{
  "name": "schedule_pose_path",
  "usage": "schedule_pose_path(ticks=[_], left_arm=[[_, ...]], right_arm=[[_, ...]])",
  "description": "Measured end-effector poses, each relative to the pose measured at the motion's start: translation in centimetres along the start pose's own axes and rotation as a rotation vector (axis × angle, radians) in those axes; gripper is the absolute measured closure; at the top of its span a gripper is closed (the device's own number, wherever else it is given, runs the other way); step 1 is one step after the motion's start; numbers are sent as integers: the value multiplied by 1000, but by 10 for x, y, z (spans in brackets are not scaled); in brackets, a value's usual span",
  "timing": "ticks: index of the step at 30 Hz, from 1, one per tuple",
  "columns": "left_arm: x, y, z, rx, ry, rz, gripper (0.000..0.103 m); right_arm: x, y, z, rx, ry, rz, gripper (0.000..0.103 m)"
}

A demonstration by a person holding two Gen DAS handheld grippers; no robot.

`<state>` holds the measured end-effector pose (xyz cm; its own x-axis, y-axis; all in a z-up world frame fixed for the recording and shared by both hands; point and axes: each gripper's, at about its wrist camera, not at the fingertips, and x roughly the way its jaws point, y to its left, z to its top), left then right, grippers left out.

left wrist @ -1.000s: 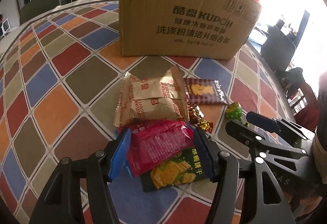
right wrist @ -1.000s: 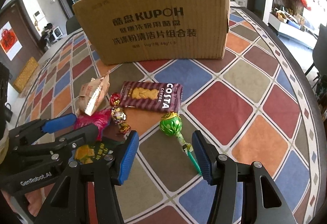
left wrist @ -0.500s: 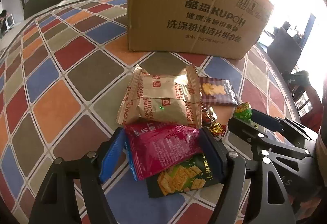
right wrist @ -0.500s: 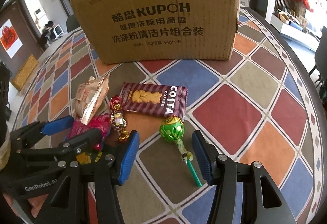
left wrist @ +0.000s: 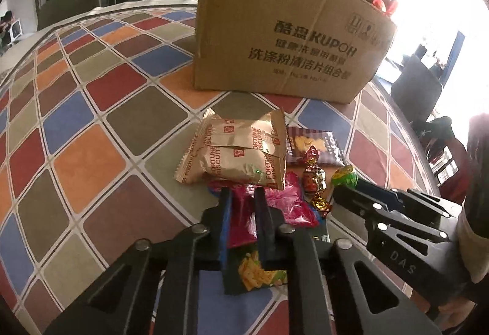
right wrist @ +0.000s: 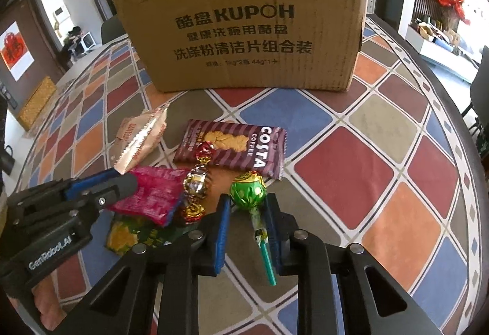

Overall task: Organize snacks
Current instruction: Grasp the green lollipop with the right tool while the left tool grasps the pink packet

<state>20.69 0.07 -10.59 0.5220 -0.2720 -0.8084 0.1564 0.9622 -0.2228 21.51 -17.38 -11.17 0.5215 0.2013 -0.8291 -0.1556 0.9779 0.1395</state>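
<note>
KUPOH box (right wrist: 244,20), COSTA COFFEE packet (right wrist: 232,148)

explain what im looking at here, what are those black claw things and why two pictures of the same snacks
The black things are handheld tongs: a person holds one in each hand, and each carries a camera looking along its fingers. So one picture is from the left hand, the other from the right.

The left tongs have just closed on the pink snack packet. The right tongs have just closed around the green lollipop, at the top of its stick.

On the checkered tablecloth also lie beige biscuit packs, a Costa biscuit bar, foil-wrapped candies, a green cracker packet and a cardboard box behind.
</note>
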Motion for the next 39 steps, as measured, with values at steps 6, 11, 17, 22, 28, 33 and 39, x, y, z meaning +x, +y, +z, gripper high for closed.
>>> schedule_pose_path(ticks=[6, 11, 17, 22, 28, 33, 39], left_arm=[[-10, 0, -4, -12, -16, -36, 101], [-16, -1, -9, -2, -17, -53, 101], [-24, -1, -14, -5, -24, -63, 64], [-19, -1, -14, 5, -10, -52, 55], [2, 4, -10, -48, 47, -86, 52], [7, 6, -7, -89, 50, -99, 58], [7, 9, -8, -89, 39, -102, 101]], right_arm=[[-9, 7, -2, -5, -14, 24, 79], [-16, 8, -1, -9, -33, 25, 79], [-20, 8, -3, -10, -36, 37, 79], [-22, 9, -5, -14, -39, 38, 79], [-22, 8, -5, -12, -39, 29, 79], [-17, 6, -4, -8, -30, 27, 79], [-14, 6, -5, -11, -27, 25, 79]])
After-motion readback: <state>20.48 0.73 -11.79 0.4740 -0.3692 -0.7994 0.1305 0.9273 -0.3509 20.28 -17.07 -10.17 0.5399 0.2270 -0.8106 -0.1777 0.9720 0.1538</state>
